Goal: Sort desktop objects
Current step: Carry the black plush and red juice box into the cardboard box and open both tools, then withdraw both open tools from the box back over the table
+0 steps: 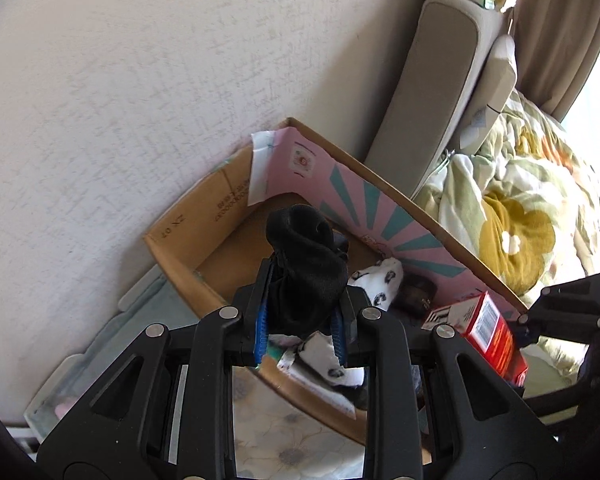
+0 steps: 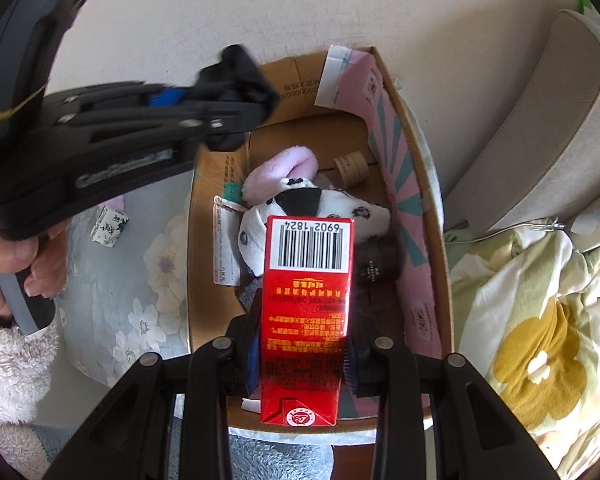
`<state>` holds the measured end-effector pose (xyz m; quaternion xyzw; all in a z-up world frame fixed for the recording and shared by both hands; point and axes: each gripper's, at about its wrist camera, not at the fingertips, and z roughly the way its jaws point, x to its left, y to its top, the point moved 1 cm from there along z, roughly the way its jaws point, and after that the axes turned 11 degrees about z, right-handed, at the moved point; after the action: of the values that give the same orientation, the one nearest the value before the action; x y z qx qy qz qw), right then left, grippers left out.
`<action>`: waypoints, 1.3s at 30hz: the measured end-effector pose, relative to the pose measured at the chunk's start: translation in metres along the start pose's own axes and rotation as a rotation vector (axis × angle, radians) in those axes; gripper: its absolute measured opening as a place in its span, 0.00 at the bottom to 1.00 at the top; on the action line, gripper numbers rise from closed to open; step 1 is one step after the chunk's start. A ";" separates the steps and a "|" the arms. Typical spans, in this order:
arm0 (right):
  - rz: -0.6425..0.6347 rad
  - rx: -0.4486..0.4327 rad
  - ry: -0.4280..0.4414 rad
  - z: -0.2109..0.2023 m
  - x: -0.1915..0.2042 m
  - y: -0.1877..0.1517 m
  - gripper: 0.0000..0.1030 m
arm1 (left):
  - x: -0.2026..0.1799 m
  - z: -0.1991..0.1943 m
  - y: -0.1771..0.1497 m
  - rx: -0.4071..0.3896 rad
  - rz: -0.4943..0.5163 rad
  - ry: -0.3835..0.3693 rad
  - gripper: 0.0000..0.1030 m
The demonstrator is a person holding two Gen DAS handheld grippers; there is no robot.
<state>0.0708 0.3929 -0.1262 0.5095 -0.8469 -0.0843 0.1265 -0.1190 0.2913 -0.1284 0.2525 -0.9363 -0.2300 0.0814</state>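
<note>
The cardboard box [image 2: 440, 208] is plain matt brown board, with a pink printed paper liner along one wall. Above it, the black sock [image 1: 306, 268] looks like soft, matt knit cloth. The red carton [image 2: 306, 312] over the box is smooth, slightly glossy printed card. Inside the box lie a white spotted sock [image 2: 340, 204] of knit cloth and a fluffy pink cloth piece [image 2: 276, 168]. Behind the box the wall [image 1: 140, 80] is rough, matt plaster. The left gripper [image 1: 304, 328] is matt black plastic with shiny metal pins.
</note>
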 end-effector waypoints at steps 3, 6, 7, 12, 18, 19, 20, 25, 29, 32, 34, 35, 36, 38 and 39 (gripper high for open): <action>-0.007 0.028 0.001 0.009 0.000 0.000 0.29 | -0.004 0.005 0.001 0.008 0.004 -0.002 0.22; -0.017 0.045 0.007 0.013 -0.002 0.000 0.29 | -0.005 0.006 0.002 0.004 0.006 -0.013 0.24; -0.025 0.055 0.008 0.014 -0.002 0.000 0.29 | -0.005 0.007 0.003 0.007 0.008 -0.023 0.33; -0.044 0.095 -0.014 0.023 -0.003 -0.004 0.93 | -0.001 -0.004 0.002 -0.023 0.013 0.054 1.00; 0.013 0.096 0.040 0.025 -0.011 -0.014 0.99 | 0.014 -0.020 -0.007 -0.035 -0.037 0.106 1.00; 0.017 0.099 0.037 0.025 -0.012 -0.016 0.99 | 0.016 -0.022 -0.009 -0.035 -0.043 0.102 1.00; 0.020 0.098 0.029 0.025 -0.012 -0.018 0.99 | 0.018 -0.023 -0.012 -0.033 -0.049 0.102 1.00; 0.028 0.081 0.004 0.022 -0.009 -0.023 0.99 | 0.024 -0.033 -0.030 -0.021 -0.058 0.117 1.00; 0.011 0.049 -0.027 0.015 0.000 -0.021 0.99 | 0.027 -0.044 -0.046 -0.021 -0.057 0.125 1.00; 0.007 0.034 -0.014 0.010 0.006 -0.022 0.99 | 0.031 -0.053 -0.060 -0.023 -0.061 0.119 1.00; 0.013 0.037 0.012 0.008 0.010 -0.021 0.99 | 0.034 -0.059 -0.069 -0.024 -0.069 0.113 1.00; 0.020 0.041 0.028 0.007 0.013 -0.021 0.99 | 0.036 -0.061 -0.076 -0.024 -0.077 0.112 1.00; -0.013 0.050 0.053 0.007 0.015 -0.021 0.99 | 0.038 -0.062 -0.081 -0.023 -0.082 0.109 1.00; -0.027 0.052 0.065 0.004 0.026 -0.023 0.99 | 0.042 -0.065 -0.090 -0.022 -0.098 0.104 1.00; -0.039 0.048 0.056 0.003 0.031 -0.024 0.99 | 0.045 -0.067 -0.095 -0.022 -0.108 0.102 1.00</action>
<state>0.0764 0.3546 -0.1321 0.5308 -0.8348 -0.0521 0.1364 -0.0983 0.1696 -0.1127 0.3129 -0.9134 -0.2313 0.1194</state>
